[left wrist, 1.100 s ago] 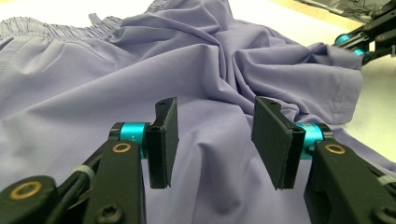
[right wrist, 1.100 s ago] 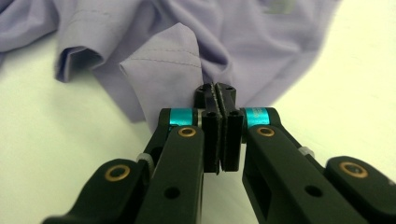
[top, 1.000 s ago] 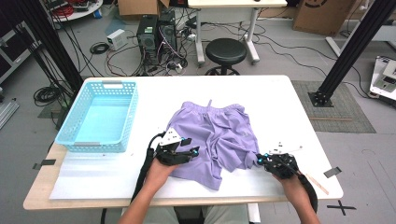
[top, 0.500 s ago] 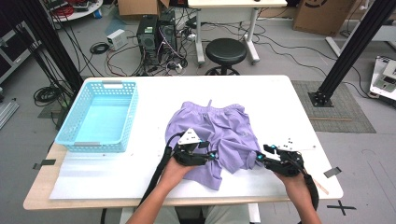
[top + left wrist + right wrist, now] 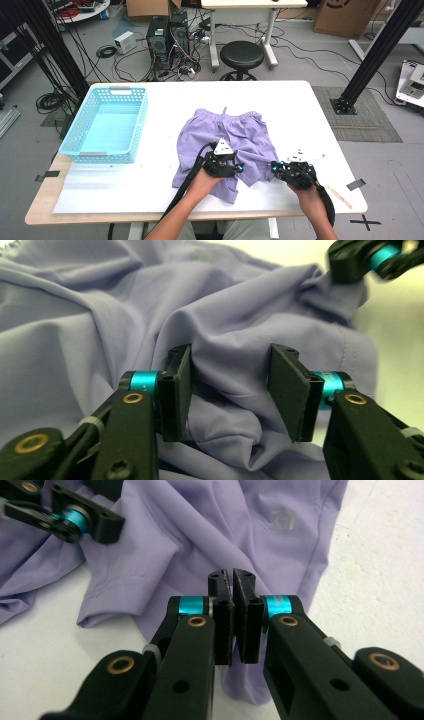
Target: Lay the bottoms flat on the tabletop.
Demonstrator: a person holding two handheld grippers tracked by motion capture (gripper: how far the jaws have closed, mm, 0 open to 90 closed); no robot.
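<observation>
Purple shorts (image 5: 225, 142) mid-table; left claw (image 5: 239, 168) on them; blue basket (image 5: 75, 144) left.

Black hand-held gripper (image 5: 234, 587) jaws, teal collars, brass rivets, trailing black cables, grey three-cornered plate (image 5: 221, 147).

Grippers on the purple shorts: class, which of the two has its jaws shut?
The right gripper: its jaws are pressed together at the hem of the shorts. The left gripper has a wide gap between its jaws, with fabric bulging into it.

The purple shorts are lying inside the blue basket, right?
No. The purple shorts lie spread on the white table, to the right of the blue basket, which has nothing in it. The high view shows this.
</observation>
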